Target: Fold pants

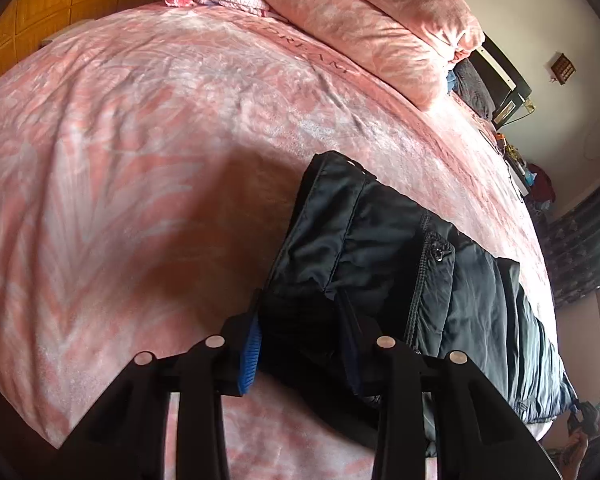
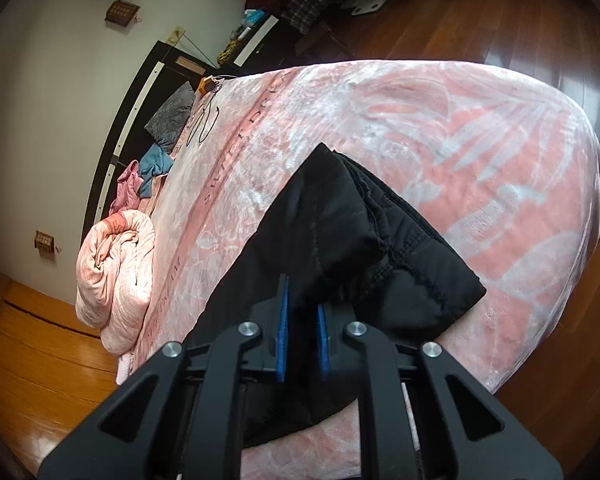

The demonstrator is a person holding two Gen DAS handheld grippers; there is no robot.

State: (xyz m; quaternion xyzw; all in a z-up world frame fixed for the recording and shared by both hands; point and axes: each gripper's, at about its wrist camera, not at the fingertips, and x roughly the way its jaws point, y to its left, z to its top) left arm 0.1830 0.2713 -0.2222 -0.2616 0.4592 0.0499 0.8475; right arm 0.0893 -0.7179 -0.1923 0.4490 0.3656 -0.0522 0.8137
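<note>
Pants (image 1: pixel 380 248): black, padded, folded on the pink bed (image 1: pixel 140 160).
Left claw (image 1: pixel 300 340): clamped on fabric.
Right claw (image 2: pixel 302 340): likewise.
Handling: soft, bulky, probably slippery; grip seams.

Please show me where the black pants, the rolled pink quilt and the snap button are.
black pants (image 2: pixel 340 216): right wrist view, on the folded upper layer.
rolled pink quilt (image 2: pixel 116 276): right wrist view, on its middle.
snap button (image 1: pixel 437 255): left wrist view, on the waistband.
</note>
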